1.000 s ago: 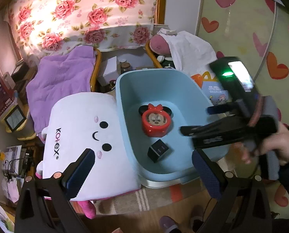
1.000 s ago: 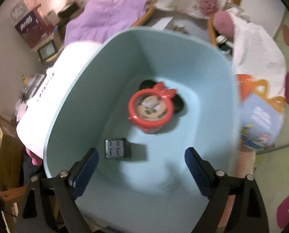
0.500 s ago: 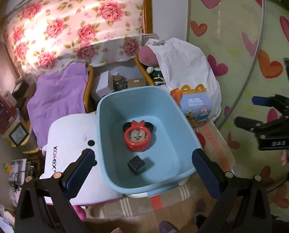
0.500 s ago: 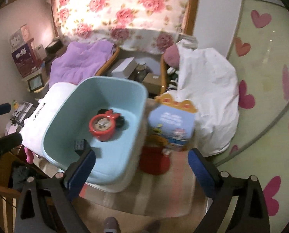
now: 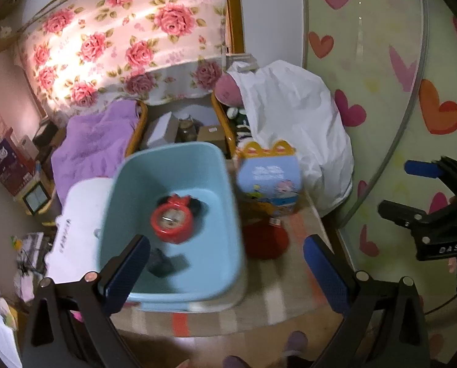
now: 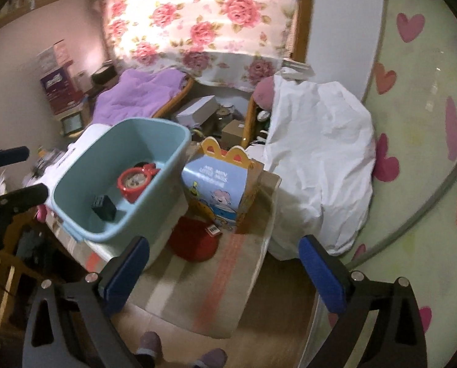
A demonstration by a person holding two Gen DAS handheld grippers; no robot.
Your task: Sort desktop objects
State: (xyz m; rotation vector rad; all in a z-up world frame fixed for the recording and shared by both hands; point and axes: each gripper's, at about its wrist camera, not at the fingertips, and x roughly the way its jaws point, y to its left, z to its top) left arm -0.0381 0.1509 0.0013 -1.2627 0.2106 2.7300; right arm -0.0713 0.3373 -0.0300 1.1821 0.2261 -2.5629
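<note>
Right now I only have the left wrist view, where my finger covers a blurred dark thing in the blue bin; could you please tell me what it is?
Observer: The right wrist view shows it sharply: a small black cube with a grid of squares on top, on the bin floor by the red clock.
Operator: Thank you. Is the red thing beside the bin labelled?
Observer: Yes, a white barcode tag sits at its far edge, next to the meal box.

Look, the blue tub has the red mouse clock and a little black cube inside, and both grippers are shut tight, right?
Not quite. The blue tub does hold the red mouse clock and black cube, but the left gripper and right gripper are both open and empty, as each wrist view shows.
</note>
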